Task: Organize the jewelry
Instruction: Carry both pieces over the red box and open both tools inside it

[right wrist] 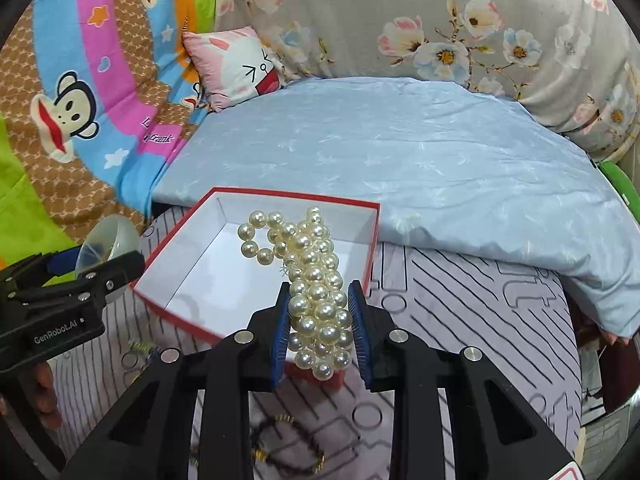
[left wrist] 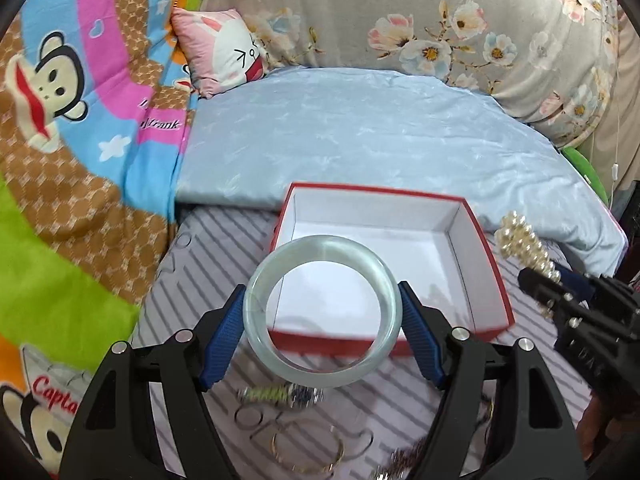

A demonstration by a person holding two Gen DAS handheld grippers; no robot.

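My left gripper point(left wrist: 322, 304) is shut on a pale green jade bangle point(left wrist: 256, 320), held just in front of an open red box with a white inside point(left wrist: 496, 276). My right gripper point(right wrist: 320, 308) is shut on a bunch of pearl beads point(right wrist: 316, 280), held over the near edge of the same box point(right wrist: 168, 236). The pearls and right gripper show at the right of the left wrist view point(left wrist: 524, 248). The bangle and left gripper show at the left of the right wrist view point(right wrist: 108, 240). The box holds nothing.
Loose jewelry lies on the striped sheet near me: a beaded bracelet point(left wrist: 280, 394), thin rings point(left wrist: 248, 418), a gold bangle point(left wrist: 308, 456), a dark beaded bracelet point(right wrist: 288, 448). A folded blue quilt point(left wrist: 360, 132) lies behind the box, with a pink pillow point(left wrist: 224, 52) and cartoon blanket at left.
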